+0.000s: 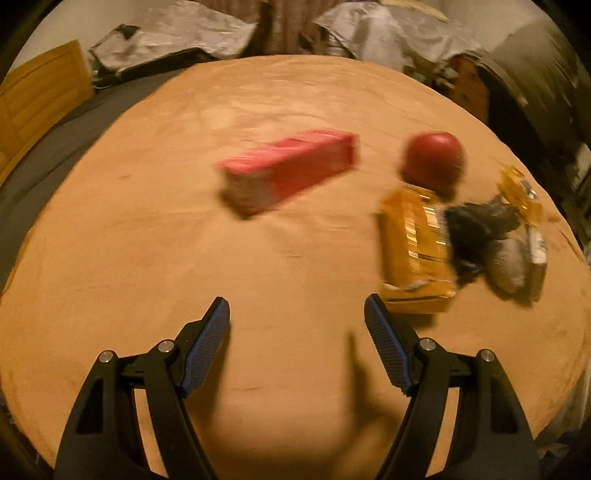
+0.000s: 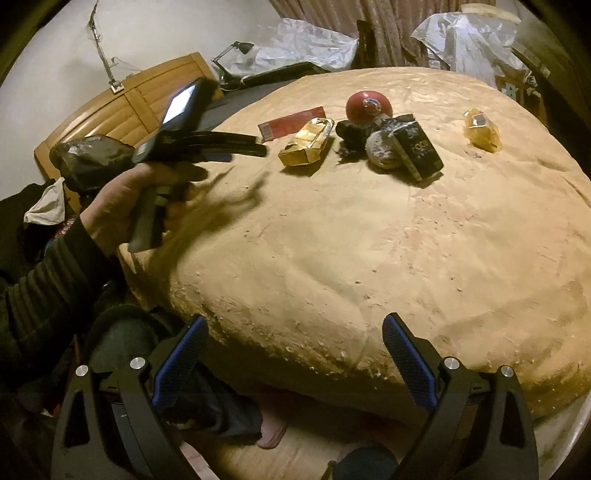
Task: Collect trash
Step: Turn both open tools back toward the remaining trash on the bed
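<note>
Trash lies on a tan blanket (image 1: 147, 240): a red box (image 1: 288, 168), a gold packet (image 1: 415, 243), a red ball (image 1: 434, 157), a dark crumpled wad (image 1: 476, 225), a grey lump (image 1: 508, 264) and a small yellow wrapper (image 1: 519, 192). My left gripper (image 1: 297, 314) is open and empty, short of the red box and left of the gold packet. The right wrist view shows the left gripper (image 2: 258, 146) near the gold packet (image 2: 306, 142), red box (image 2: 291, 123), ball (image 2: 368, 105), a black carton (image 2: 417, 146) and yellow wrapper (image 2: 480, 129). My right gripper (image 2: 295, 332) is open and empty at the blanket's near edge.
A wooden headboard (image 2: 122, 110) stands at the left. Crumpled white plastic (image 2: 306, 48) and curtains (image 2: 384, 26) are behind the blanket. Dark clothing (image 2: 207, 410) lies below the blanket's near edge.
</note>
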A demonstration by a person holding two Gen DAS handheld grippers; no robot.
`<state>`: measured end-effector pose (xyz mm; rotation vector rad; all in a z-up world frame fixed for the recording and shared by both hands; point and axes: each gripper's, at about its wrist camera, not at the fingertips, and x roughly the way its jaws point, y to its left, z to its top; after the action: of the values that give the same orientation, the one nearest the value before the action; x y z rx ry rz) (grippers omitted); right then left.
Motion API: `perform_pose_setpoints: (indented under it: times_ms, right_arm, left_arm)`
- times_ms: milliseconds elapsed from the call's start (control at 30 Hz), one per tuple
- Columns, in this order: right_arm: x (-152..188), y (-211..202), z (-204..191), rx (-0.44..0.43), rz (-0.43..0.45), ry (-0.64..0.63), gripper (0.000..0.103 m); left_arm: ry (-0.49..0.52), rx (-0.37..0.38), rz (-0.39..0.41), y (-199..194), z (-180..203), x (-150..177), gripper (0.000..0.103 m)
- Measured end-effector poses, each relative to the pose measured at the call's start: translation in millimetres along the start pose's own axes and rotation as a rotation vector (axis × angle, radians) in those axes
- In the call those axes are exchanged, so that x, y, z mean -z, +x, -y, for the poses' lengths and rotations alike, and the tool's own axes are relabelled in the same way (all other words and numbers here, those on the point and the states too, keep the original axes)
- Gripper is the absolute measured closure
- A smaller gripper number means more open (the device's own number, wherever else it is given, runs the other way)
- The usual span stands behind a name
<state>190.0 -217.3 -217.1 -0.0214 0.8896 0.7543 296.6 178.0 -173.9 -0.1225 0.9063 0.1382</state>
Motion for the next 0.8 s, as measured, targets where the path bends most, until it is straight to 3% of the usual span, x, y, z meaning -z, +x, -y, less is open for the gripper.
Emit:
perform_pose_setpoints:
  times_ms: [133,300,533,633,800]
  right_arm:
    - [-1.9,4.3,-2.2,-0.007,0.001,-0.011,0.008]
    - [-0.4,11.2,-0.6,-0.022,-0.013,-0.014,0.008]
    - [-3.1,22.0,6.0,-0.017,-0.023,-0.015,0.008]
    - [-3.5,25.9,10.6,-0.015,-0.025,-0.004,0.008]
    - [0.5,26.5,18.3,-0.013,-0.031,0.010,0.008]
  left_arm:
    - [0.054,-0.010,0.013,-11.1,-5.0,7.1,0.030]
    - [0.126,0.049,0.043,-19.9,11.7,6.6,0.025]
    - [0.140,0.119,0.059,-13.0,49.5,-11.2,0.024]
    - [0.201,0.148,0.054,-6.2,80.6,-15.5,0.022]
    - [0.323,0.080,-0.011,33.2,107.8,-12.6,0.022]
